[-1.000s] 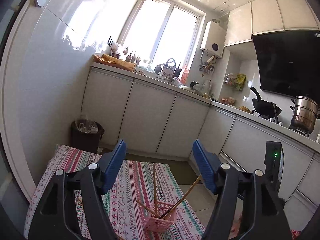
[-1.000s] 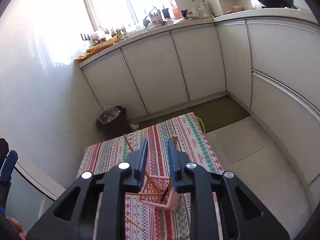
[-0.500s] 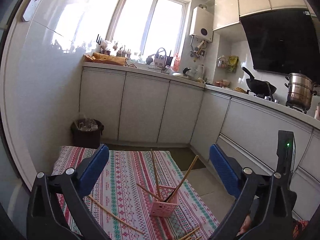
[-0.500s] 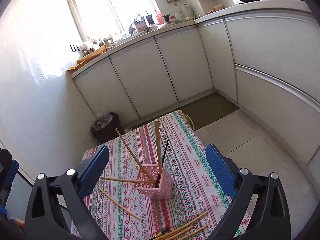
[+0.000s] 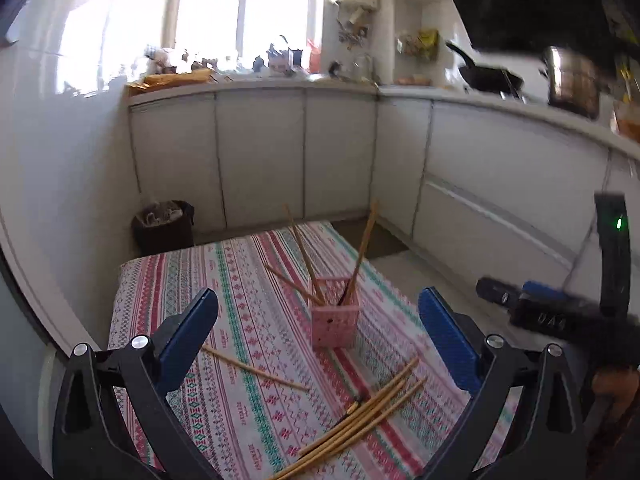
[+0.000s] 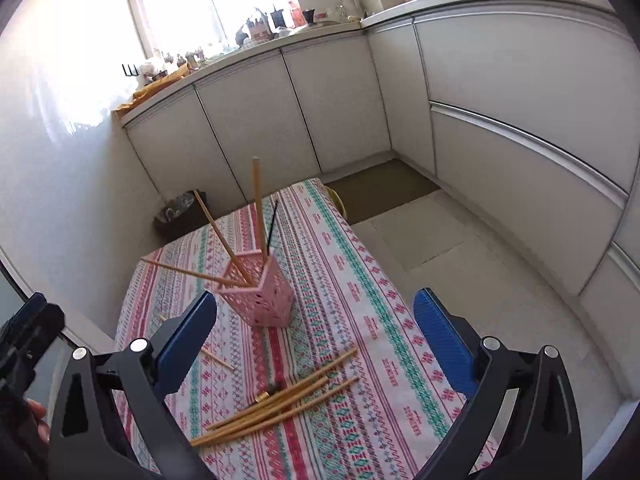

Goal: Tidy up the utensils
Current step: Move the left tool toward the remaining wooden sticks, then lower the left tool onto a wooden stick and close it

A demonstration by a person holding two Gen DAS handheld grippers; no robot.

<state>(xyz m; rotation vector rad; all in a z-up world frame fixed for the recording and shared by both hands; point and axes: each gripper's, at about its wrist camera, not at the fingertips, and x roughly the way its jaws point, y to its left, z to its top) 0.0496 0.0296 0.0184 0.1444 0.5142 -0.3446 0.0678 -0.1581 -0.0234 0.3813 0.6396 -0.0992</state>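
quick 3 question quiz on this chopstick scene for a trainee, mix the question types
1. True or false: the pink basket lies tipped on its side.
2. Where is the chopstick pile? A) in the basket B) on the tablecloth near the camera C) on the floor
3. Fill in: both hand-held grippers, left and right, are ____ and hold nothing.

Key: 1 false, it stands upright; 2 B; 3 open.
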